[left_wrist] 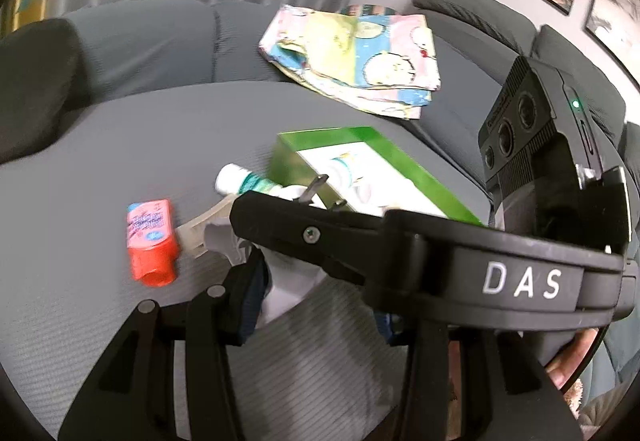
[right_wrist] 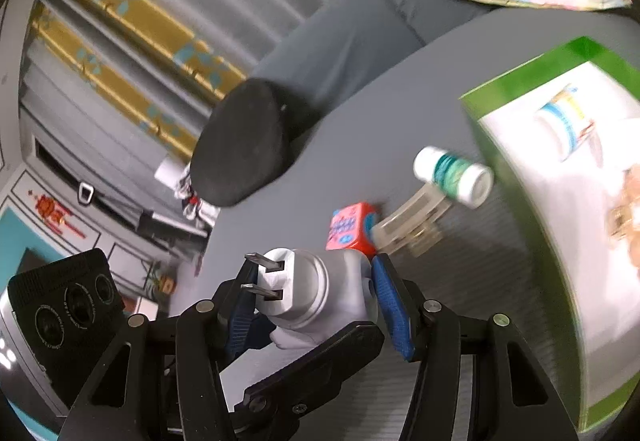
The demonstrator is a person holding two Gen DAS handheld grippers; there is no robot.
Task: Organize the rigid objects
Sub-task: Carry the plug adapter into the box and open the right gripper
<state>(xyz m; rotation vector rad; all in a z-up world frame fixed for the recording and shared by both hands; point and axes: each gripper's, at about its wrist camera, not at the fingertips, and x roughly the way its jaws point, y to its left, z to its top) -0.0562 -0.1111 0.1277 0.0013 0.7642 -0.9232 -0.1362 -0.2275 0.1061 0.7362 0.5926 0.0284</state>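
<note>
A white plug-in adapter (right_wrist: 308, 289) with two metal prongs is lifted above the grey sofa seat. My right gripper (right_wrist: 316, 301) is shut on it, blue pads (right_wrist: 390, 301) pressing its two sides. My left gripper (left_wrist: 316, 297) is also shut on the adapter's white body (left_wrist: 288, 281), and one of its black fingers (right_wrist: 312, 361) crosses below. In the left wrist view the right gripper's finger (left_wrist: 316, 233) lies across and hides the left gripper's far pad. On the seat lie a red-pink box (left_wrist: 151, 241) (right_wrist: 352, 227), a white bottle with a teal label (left_wrist: 244, 181) (right_wrist: 452, 173) and a clear clip (right_wrist: 412, 225).
A green-rimmed box (left_wrist: 380, 169) (right_wrist: 560, 201) lies on the seat close to the right. A colourful folded cloth (left_wrist: 352, 57) rests against the sofa back. A dark cushion (right_wrist: 244, 141) forms the sofa's left end. A hand shows at the lower right (left_wrist: 568, 365).
</note>
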